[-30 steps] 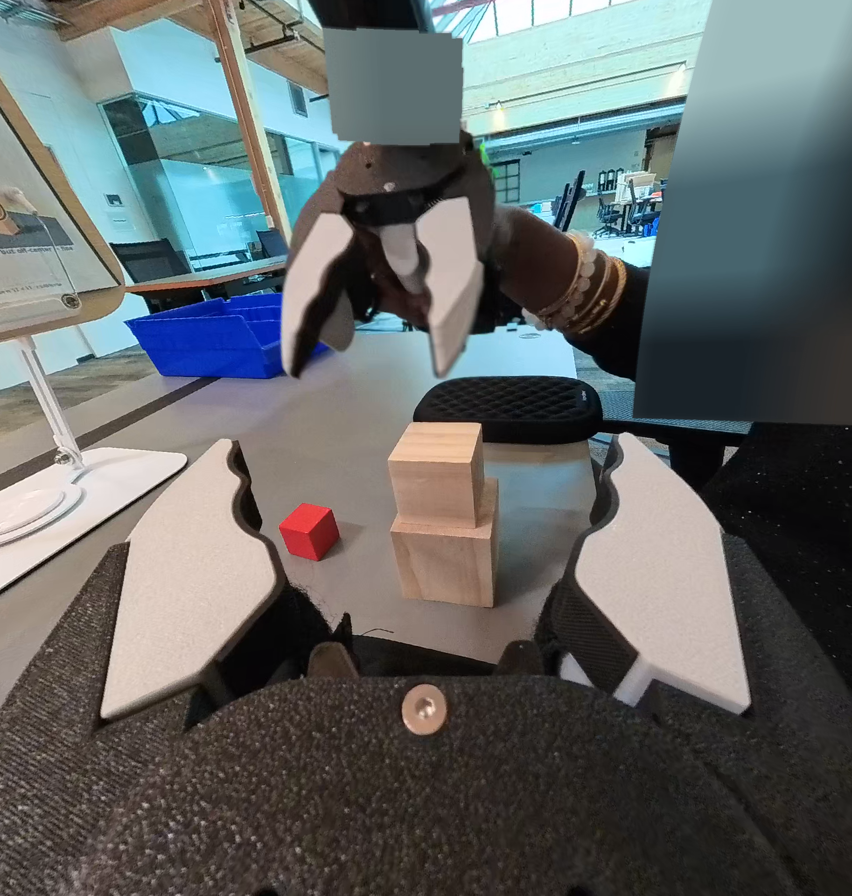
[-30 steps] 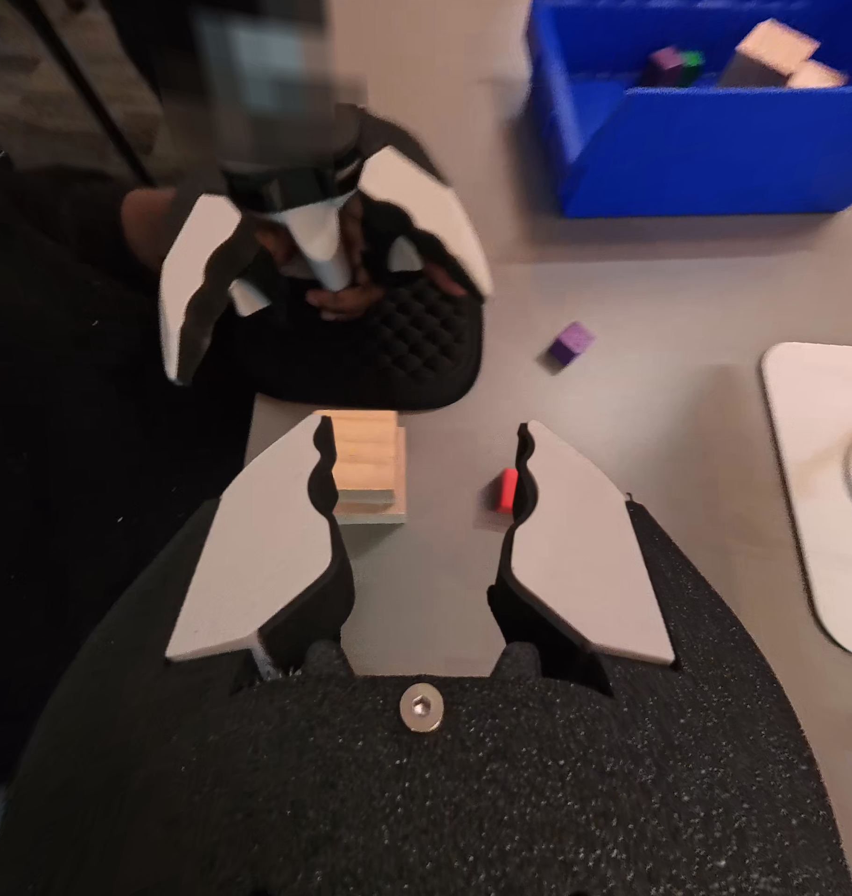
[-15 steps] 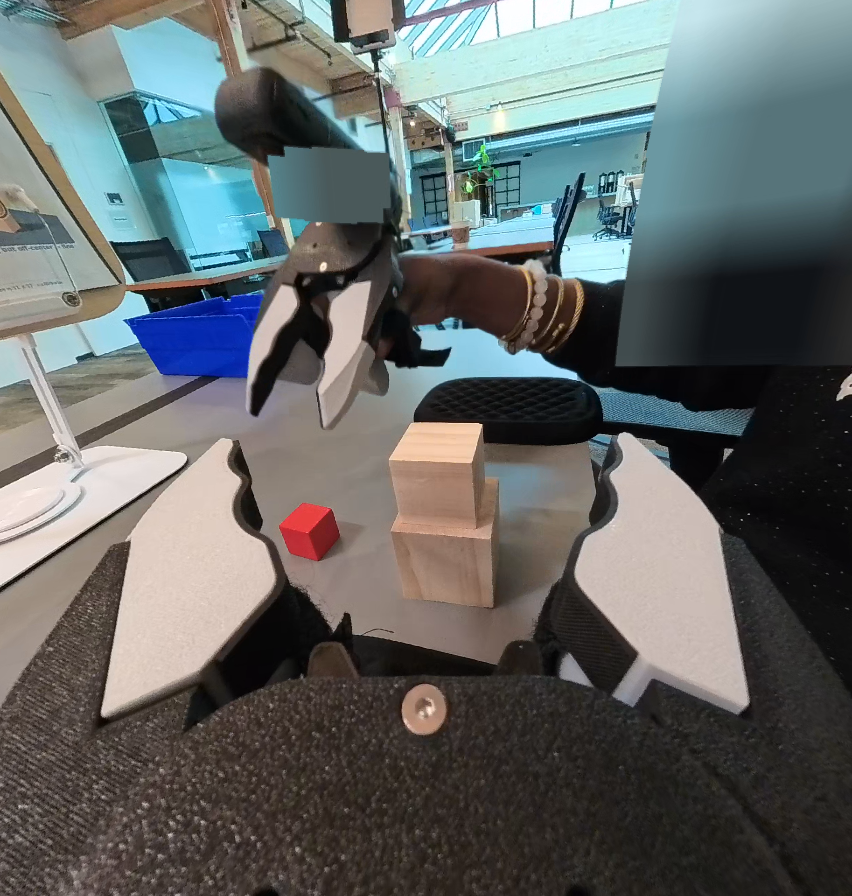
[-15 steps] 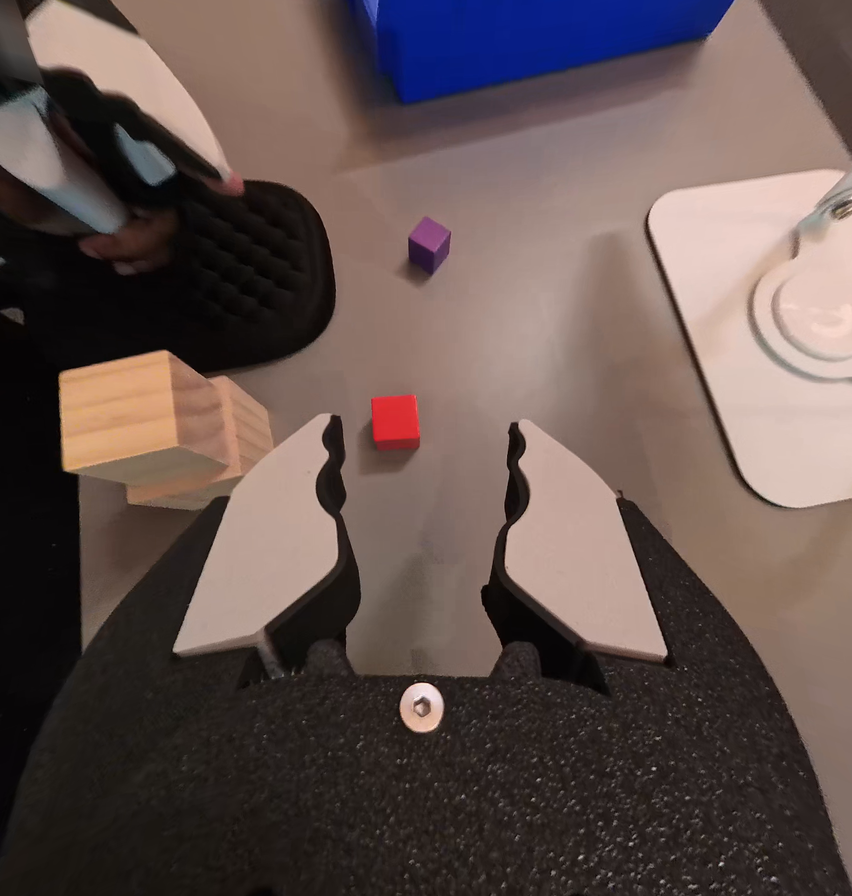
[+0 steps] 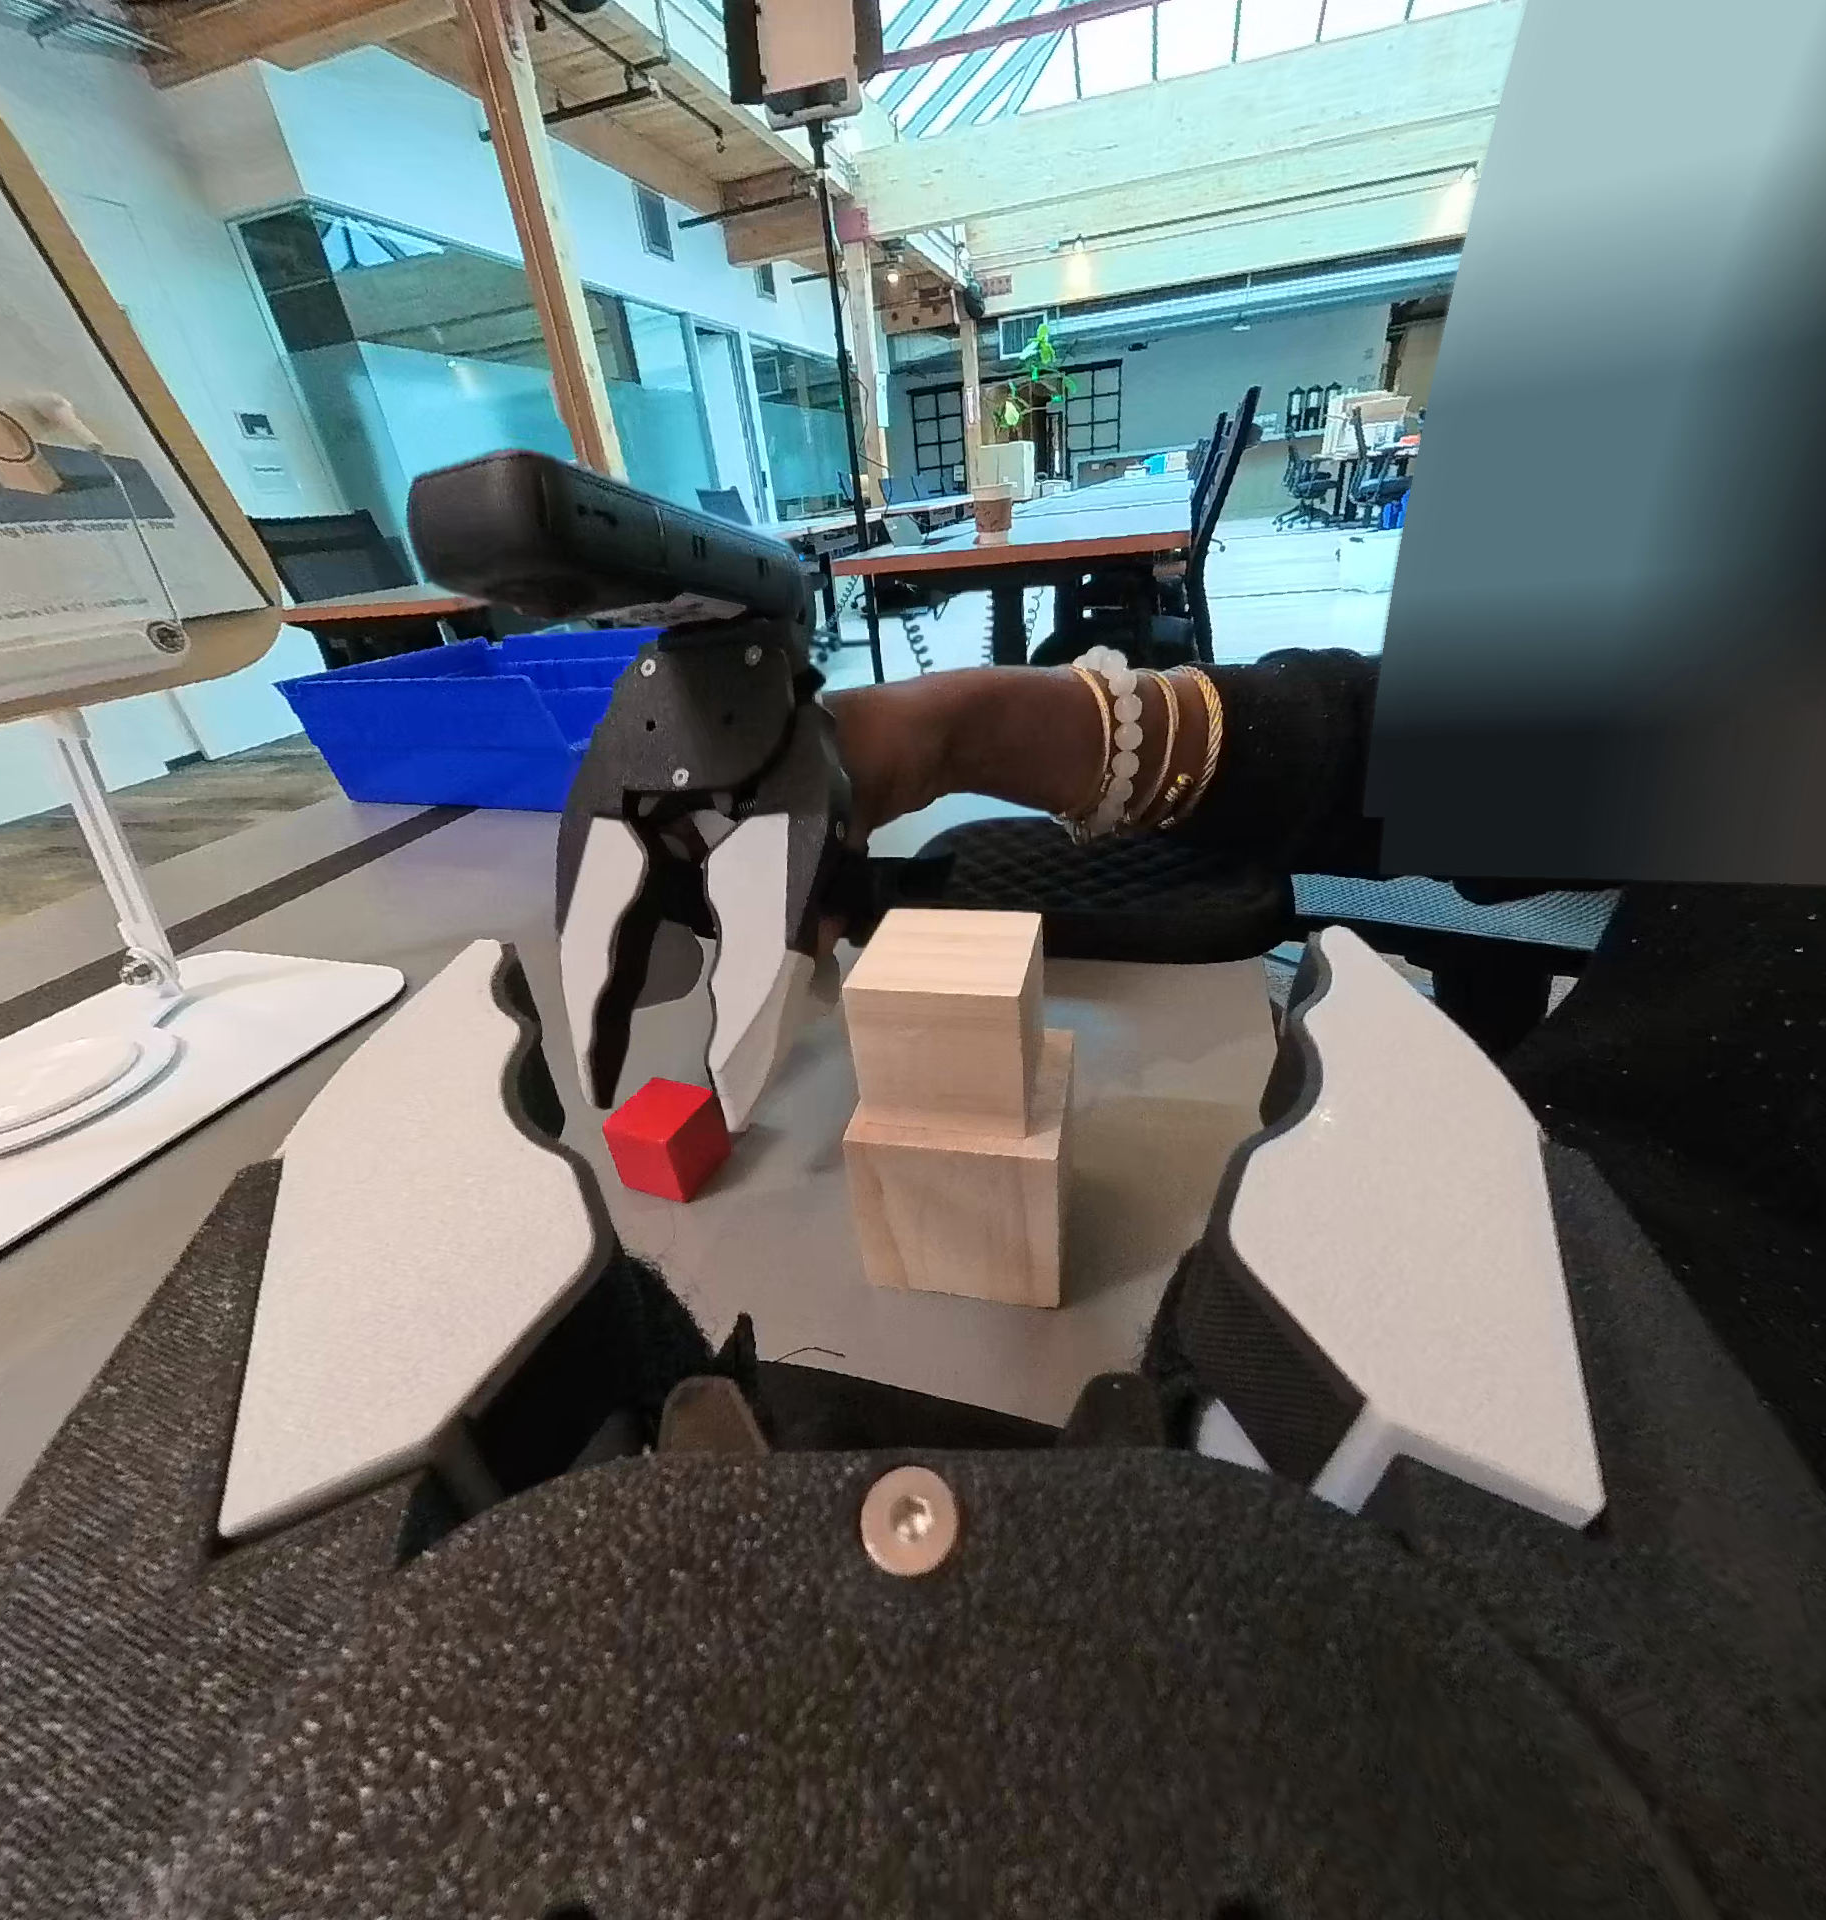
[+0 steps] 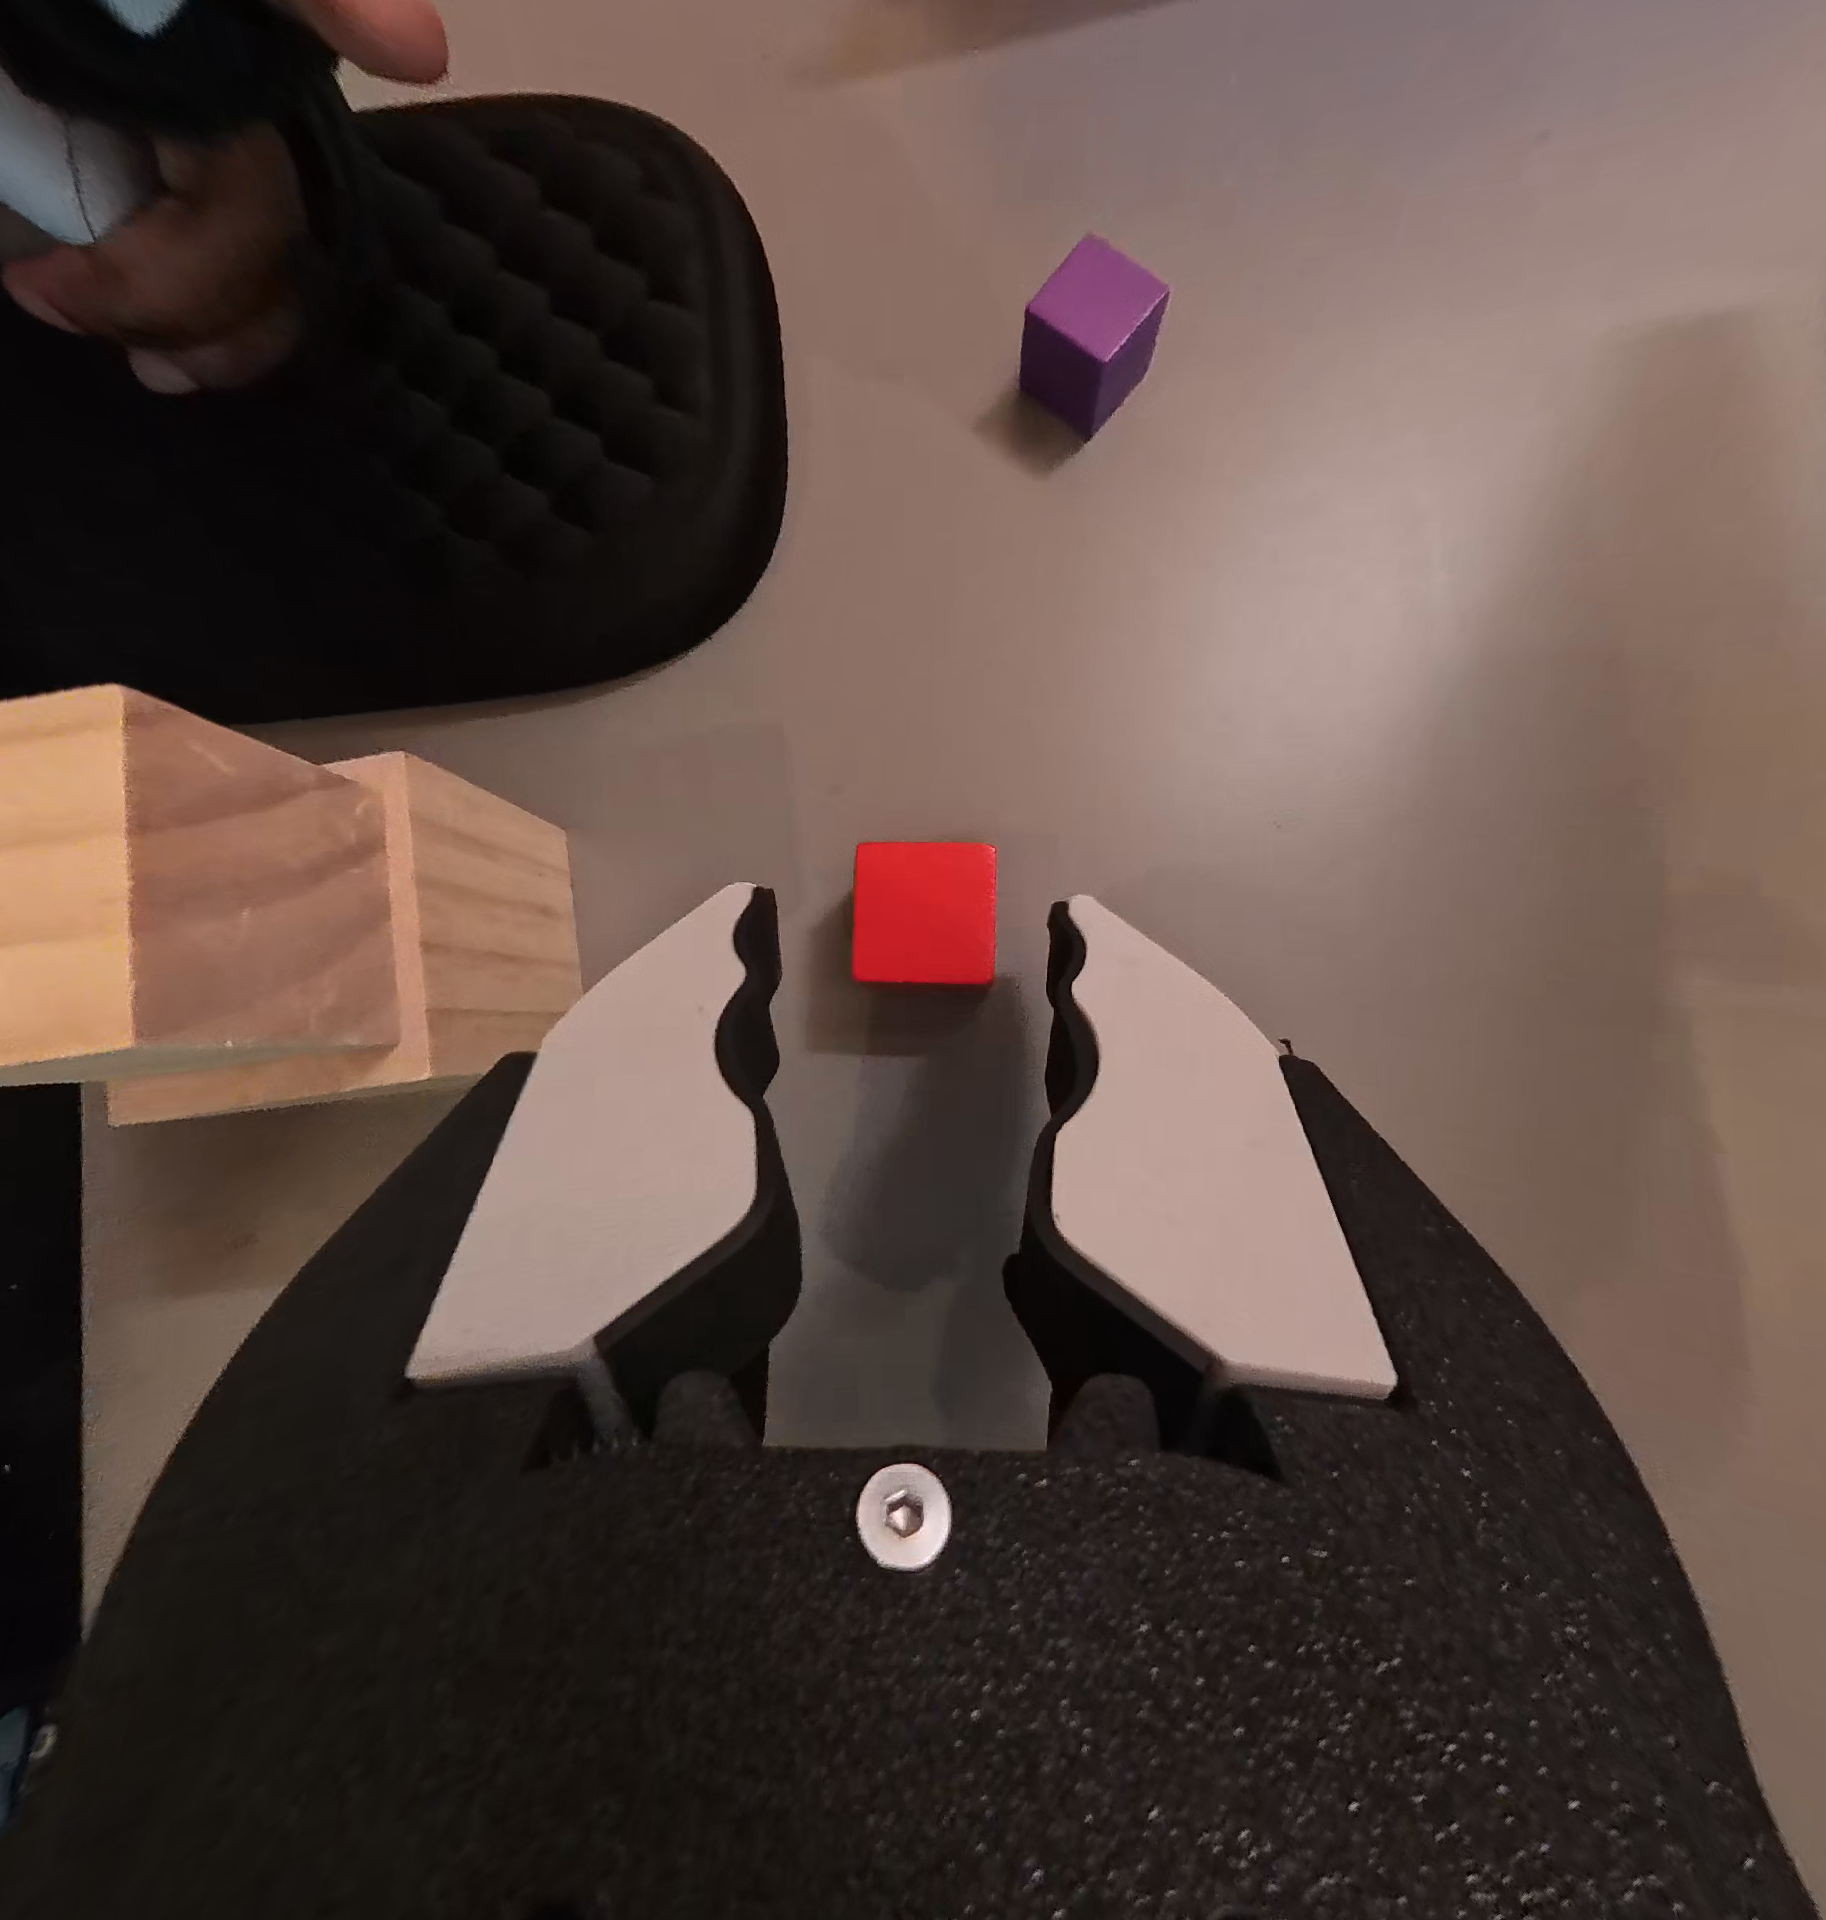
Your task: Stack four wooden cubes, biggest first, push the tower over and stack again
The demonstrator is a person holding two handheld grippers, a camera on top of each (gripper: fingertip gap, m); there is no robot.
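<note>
My right gripper (image 6: 914, 914) hangs over the red cube (image 6: 923, 912), jaws parted; the cube lies on the grey table (image 6: 1408, 727) between the fingertips, a gap at each pad, though whether the tips reach the table I cannot tell. My left gripper (image 5: 904, 997) stands spread wide and bare, facing two stacked wooden blocks (image 5: 950, 1101). A purple cube (image 6: 1094, 330) sits well apart.

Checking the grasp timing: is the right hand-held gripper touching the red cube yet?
Apart. The right wrist view shows grey table on both sides of the red cube, between it and the right hand-held gripper.
</note>
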